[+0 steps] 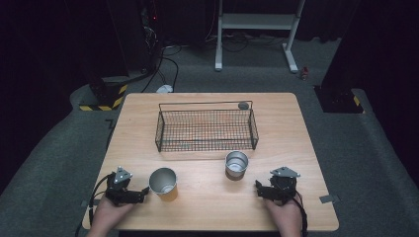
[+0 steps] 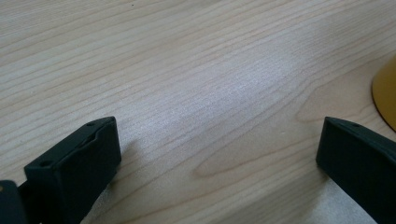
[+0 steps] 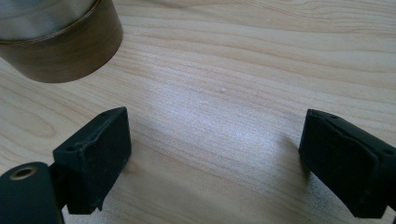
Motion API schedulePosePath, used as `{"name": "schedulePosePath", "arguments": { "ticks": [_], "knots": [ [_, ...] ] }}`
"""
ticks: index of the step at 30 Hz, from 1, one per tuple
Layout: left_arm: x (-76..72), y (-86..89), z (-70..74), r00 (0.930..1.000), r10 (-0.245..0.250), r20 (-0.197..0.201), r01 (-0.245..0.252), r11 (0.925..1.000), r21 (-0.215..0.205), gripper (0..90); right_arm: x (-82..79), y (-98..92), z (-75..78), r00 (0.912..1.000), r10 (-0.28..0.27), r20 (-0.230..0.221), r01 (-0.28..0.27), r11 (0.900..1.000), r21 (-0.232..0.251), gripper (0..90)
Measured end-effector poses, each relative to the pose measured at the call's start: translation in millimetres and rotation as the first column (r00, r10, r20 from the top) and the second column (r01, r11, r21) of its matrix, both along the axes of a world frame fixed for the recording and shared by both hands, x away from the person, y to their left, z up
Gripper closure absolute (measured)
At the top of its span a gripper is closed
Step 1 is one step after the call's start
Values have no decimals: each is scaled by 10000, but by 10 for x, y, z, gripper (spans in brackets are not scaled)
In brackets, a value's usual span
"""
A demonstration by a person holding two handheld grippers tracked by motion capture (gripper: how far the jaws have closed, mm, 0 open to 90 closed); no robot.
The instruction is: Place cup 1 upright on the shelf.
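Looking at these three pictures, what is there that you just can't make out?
- Orange cup, left gripper view: the right edge cuts off all but a sliver.
- Brown-banded cup, right gripper view: the top edge cuts off its rim.
- Small grey round thing at the wire basket's far corner, high view: too small to identify.
- Room beyond the table, high view: too dark to read.

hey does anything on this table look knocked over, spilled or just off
Nothing stands out. Both metal cups, the left cup and the right cup, stand upright on the table, with no spill visible. The wire basket sits square behind them. The left gripper and right gripper rest open, holding nothing.
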State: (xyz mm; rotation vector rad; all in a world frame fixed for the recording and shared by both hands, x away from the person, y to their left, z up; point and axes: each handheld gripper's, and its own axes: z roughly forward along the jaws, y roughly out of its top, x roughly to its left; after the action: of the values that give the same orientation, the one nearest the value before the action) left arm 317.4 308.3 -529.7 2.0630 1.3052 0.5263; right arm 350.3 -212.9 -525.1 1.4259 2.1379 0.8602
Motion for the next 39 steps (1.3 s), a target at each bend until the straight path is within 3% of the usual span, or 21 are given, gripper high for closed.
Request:
{"name": "schedulePosePath", "arguments": {
  "ticks": [18, 24, 30, 33, 39],
  "knots": [
    [9, 1, 8, 10000, -26, -46, 27, 10000, 87, 0, -31, -8, 1, 10000, 60, -25, -60, 10000, 28, 90],
    [27, 34, 29, 9997, -117, -235, 117, 9999, 30, 1, -31, -8, 1, 10000, 56, -25, -56, 10000, 28, 90],
    [18, 49, 106, 9996, -275, 47, 276, 9994, -217, 1, -31, -8, 1, 10000, 57, -23, -57, 10000, 28, 90],
    [-15, 46, 173, 9986, -442, 296, 457, 9975, -545, 1, -31, -8, 1, 10000, 57, -24, -57, 10000, 29, 90],
    [-50, 25, 251, 9959, -711, 558, 743, 9956, -571, 0, -31, -8, 1, 10000, 54, -22, -54, 10000, 27, 90]
  ]
}}
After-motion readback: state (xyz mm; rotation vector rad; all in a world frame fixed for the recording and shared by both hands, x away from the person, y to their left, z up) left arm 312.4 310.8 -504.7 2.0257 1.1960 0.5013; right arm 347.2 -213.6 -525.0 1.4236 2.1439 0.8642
